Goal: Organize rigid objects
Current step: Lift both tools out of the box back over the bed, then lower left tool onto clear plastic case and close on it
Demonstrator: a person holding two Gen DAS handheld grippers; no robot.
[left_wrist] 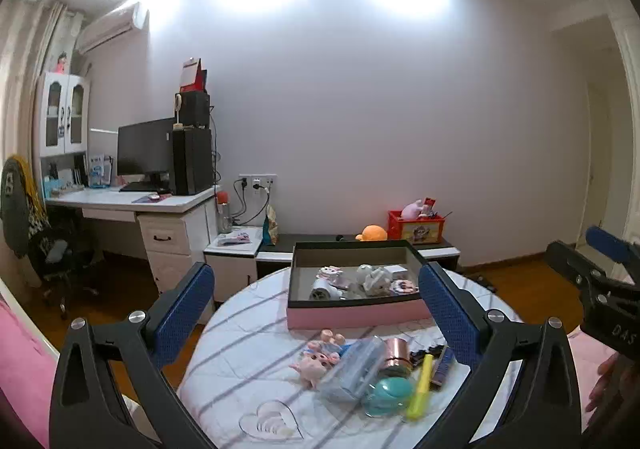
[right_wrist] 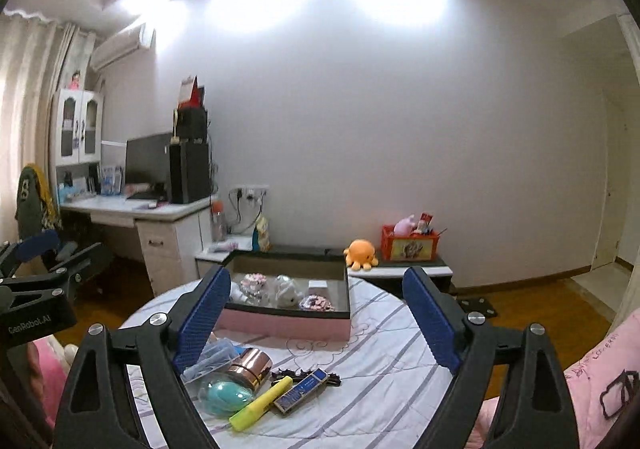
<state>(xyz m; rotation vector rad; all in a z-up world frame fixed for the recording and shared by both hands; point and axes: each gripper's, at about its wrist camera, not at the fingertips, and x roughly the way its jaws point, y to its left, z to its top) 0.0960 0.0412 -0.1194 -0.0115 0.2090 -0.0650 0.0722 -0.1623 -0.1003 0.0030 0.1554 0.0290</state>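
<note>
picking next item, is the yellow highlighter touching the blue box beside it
Touching: the right wrist view shows the yellow highlighter lying against the blue box, no gap between them.

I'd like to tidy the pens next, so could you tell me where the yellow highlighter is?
The yellow highlighter lies on the striped cloth, between the teal egg-shaped case and the blue box.

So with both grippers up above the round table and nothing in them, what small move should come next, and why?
Probably lower the right gripper toward the yellow highlighter. Its jaws stand open and empty, the highlighter lies loose at the near edge of the pile beside the blue box, and the pink tray behind already holds sorted items. The left gripper is open too.
</note>
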